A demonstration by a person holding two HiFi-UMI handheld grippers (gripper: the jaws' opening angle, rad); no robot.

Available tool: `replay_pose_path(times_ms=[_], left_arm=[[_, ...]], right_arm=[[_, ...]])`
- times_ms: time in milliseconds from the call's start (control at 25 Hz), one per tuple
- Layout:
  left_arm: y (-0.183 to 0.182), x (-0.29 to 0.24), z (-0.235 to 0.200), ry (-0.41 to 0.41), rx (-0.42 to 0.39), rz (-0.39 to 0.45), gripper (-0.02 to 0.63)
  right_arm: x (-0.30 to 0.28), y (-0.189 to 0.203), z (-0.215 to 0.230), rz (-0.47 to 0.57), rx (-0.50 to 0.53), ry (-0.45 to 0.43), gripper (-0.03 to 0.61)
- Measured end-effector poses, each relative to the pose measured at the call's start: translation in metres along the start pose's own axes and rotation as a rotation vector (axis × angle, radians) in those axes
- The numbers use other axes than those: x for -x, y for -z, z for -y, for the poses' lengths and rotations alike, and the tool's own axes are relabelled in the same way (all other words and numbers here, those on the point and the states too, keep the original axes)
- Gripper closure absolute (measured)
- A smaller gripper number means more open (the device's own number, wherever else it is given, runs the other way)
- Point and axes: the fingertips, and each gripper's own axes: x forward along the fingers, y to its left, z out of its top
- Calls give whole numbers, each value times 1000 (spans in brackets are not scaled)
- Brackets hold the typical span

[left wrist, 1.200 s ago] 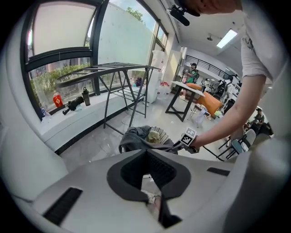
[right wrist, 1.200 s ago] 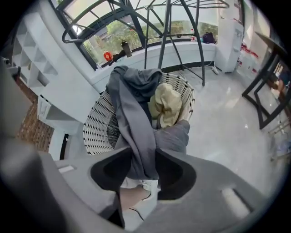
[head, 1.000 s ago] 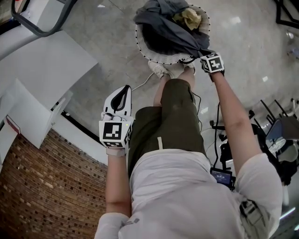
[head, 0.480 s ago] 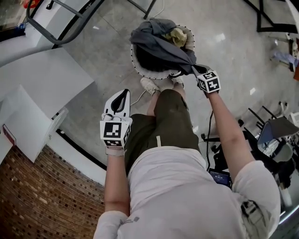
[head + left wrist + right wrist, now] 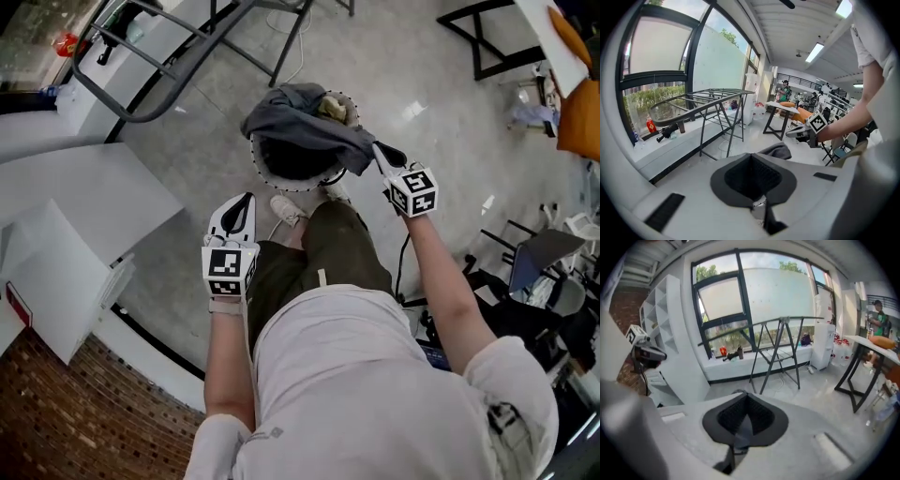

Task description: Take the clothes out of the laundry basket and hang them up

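Head view only: grey garment point(image 5: 305, 127) stretches from laundry basket point(image 5: 260, 167) rim to right gripper point(image 5: 379, 150). Its own view shows the jaws, just tightened, pinching the fabric. Left gripper point(image 5: 242, 201) is pressed together, empty.

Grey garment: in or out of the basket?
Partly out: grey garment drapes over basket rim, one end pinched in the right tongs.

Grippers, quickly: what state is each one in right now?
Left gripper: closed, holding nothing.
Right gripper: closed on the dark grey garment.

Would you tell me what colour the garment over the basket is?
The garment is dark grey, clearest in the head view.
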Motion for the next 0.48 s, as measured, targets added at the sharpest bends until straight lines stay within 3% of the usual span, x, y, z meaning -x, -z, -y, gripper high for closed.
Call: replay_pose_path(times_ms=[80, 240, 480], left_arm=[[-8, -1, 0, 10, -10, 21, 612], [-14, 1, 2, 20, -19, 37, 612], [-4, 5, 2, 28, -9, 17, 612]], right_arm=[[16, -32, 1, 71, -24, 8, 574], [29, -58, -1, 94, 1, 11, 574], [10, -19, -12, -5, 13, -11, 574]])
